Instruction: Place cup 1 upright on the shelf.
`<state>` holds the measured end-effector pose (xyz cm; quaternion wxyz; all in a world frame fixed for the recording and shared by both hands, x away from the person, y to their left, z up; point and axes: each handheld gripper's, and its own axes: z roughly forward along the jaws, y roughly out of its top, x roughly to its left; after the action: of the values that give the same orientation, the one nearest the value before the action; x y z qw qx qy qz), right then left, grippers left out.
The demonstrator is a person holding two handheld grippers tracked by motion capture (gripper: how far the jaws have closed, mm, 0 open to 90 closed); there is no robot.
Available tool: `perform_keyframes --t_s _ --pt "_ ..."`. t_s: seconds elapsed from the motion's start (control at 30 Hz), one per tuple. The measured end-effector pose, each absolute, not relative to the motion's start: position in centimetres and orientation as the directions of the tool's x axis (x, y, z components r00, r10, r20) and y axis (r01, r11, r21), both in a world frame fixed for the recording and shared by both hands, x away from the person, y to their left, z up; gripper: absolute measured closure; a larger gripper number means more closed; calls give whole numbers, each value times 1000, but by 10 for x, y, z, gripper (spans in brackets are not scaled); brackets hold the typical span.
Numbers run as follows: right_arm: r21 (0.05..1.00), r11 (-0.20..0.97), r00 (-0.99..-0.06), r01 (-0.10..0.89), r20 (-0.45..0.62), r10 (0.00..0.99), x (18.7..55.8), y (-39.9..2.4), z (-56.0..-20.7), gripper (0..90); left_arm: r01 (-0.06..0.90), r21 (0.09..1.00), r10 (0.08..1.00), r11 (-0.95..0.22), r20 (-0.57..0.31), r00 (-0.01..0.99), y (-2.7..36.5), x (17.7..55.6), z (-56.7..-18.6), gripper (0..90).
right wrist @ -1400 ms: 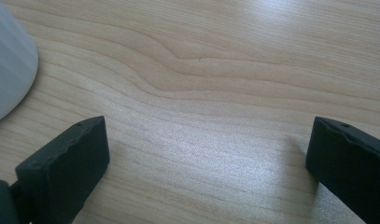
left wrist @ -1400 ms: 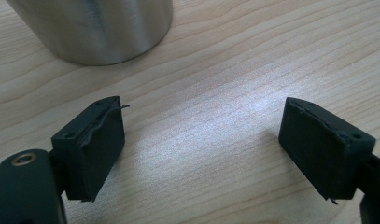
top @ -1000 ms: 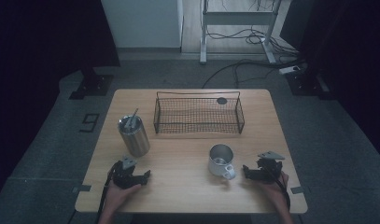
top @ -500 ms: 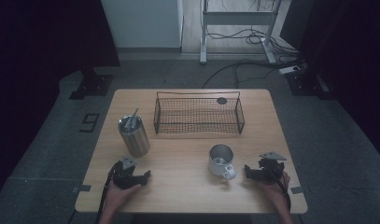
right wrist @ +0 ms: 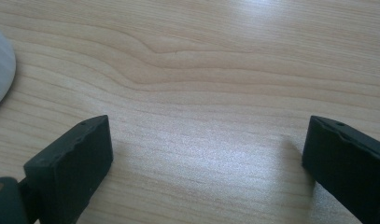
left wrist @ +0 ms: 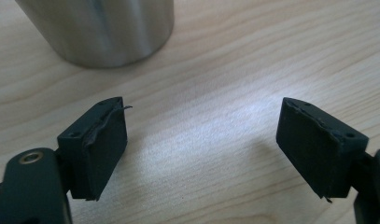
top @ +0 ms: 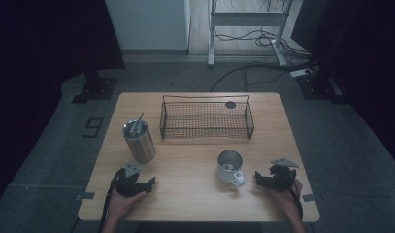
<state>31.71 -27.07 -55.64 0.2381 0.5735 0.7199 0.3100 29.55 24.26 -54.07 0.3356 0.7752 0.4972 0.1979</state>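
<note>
A steel tumbler (top: 139,141) with a straw stands at the table's left; its base (left wrist: 101,28) fills the top of the left gripper view. A white mug (top: 230,167) sits right of centre, handle toward the front; its edge (right wrist: 0,65) shows at the left of the right gripper view. My left gripper (top: 145,185) rests on the table in front of the tumbler, open, with bare wood between its jaws (left wrist: 201,144). My right gripper (top: 258,178) lies just right of the mug, also open over bare wood (right wrist: 206,158).
A black wire basket (top: 206,118) stands at the back middle of the wooden table (top: 185,204), with a small dark round object (top: 230,104) at its far right corner. Dark floor, cables and a metal stand lie beyond the table.
</note>
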Motion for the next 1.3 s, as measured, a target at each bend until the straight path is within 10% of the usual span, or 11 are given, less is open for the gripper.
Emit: perform_keyframes --t_s 1.3 --pt "721 135 -210 680 14 978 317 -271 -556 26 544 818 917 -190 -50 397 266 304 -486 119"
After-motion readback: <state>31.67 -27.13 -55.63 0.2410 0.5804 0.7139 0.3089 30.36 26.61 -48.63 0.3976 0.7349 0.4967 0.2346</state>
